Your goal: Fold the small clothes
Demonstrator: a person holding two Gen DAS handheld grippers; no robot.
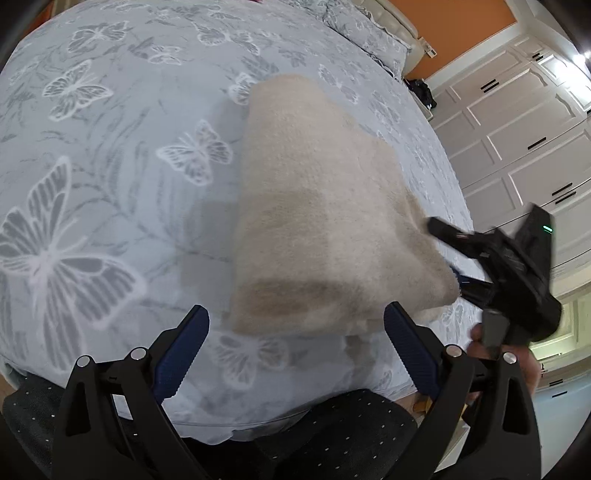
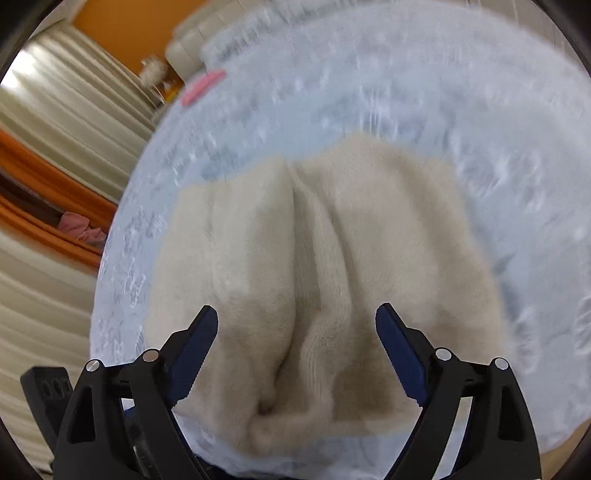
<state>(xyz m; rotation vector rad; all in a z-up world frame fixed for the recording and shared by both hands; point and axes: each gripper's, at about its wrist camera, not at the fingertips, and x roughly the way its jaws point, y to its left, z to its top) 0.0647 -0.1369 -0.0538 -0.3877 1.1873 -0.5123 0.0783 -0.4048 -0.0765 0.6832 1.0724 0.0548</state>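
A cream fuzzy garment [image 1: 325, 210] lies folded on the bed's pale blue butterfly cover [image 1: 110, 166]. My left gripper [image 1: 297, 317] is open, at the garment's near edge, holding nothing. My right gripper [image 2: 297, 317] is open with its fingers spread over the garment's [image 2: 314, 258] near end, where a deep crease runs down the middle. In the left wrist view the right gripper [image 1: 452, 251] reaches in from the right, one finger above the garment's right corner and one under it. The right wrist view is motion-blurred.
White wardrobe doors [image 1: 517, 140] stand right of the bed. Pillows [image 1: 369, 33] and a cream headboard are at the far end. A pink item [image 2: 203, 86] lies far on the bed. Curtains [image 2: 55, 122] hang to the left. The bed's front edge [image 1: 229, 424] is close below.
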